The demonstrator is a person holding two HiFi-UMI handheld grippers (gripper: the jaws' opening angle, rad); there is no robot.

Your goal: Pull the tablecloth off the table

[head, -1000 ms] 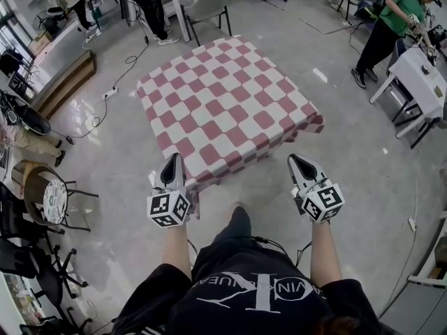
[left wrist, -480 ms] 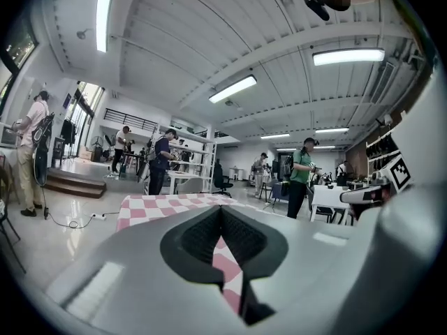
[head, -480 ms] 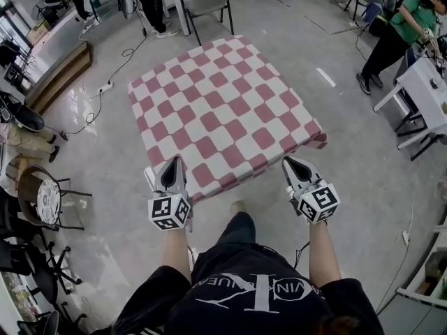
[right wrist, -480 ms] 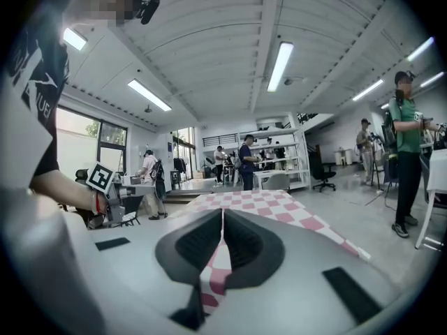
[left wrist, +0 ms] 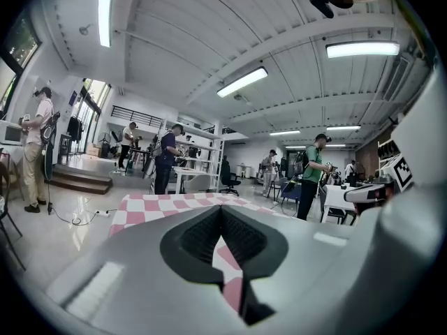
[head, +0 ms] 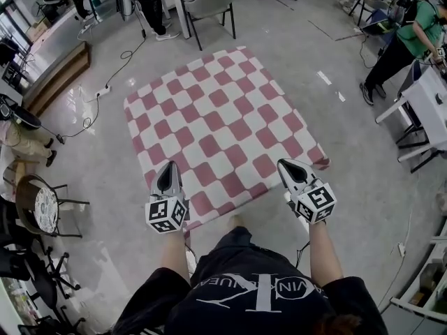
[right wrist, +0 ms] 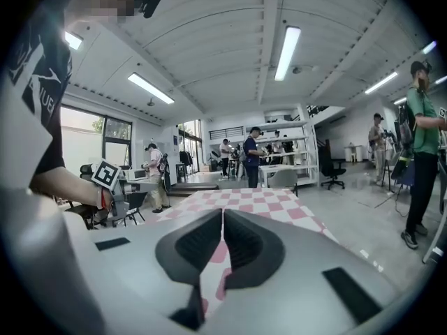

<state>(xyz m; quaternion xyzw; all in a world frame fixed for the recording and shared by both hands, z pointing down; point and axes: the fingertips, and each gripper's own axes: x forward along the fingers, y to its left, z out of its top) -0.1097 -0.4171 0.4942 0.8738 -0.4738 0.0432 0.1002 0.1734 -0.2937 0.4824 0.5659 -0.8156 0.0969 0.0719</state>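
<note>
A red-and-white checked tablecloth (head: 220,128) lies spread out in front of me in the head view; whatever is beneath it is hidden. My left gripper (head: 167,167) is shut on the cloth's near edge at the left, and my right gripper (head: 286,165) is shut on the same edge at the right. The left gripper view shows checked fabric (left wrist: 232,257) pinched between the closed jaws, with the cloth (left wrist: 174,202) stretching away behind. The right gripper view has the cloth (right wrist: 255,201) running out level from its closed jaws the same way.
A grey chair (head: 209,5) and a white desk stand beyond the cloth. At the right are a person in green (head: 412,37) and a white table (head: 433,93). Cables (head: 105,89) lie on the floor at left, near round chairs (head: 42,201).
Both grippers have drawn back toward me with the cloth's near edge in them. The hanging front drape is gone and the cloth now reaches further toward me.
</note>
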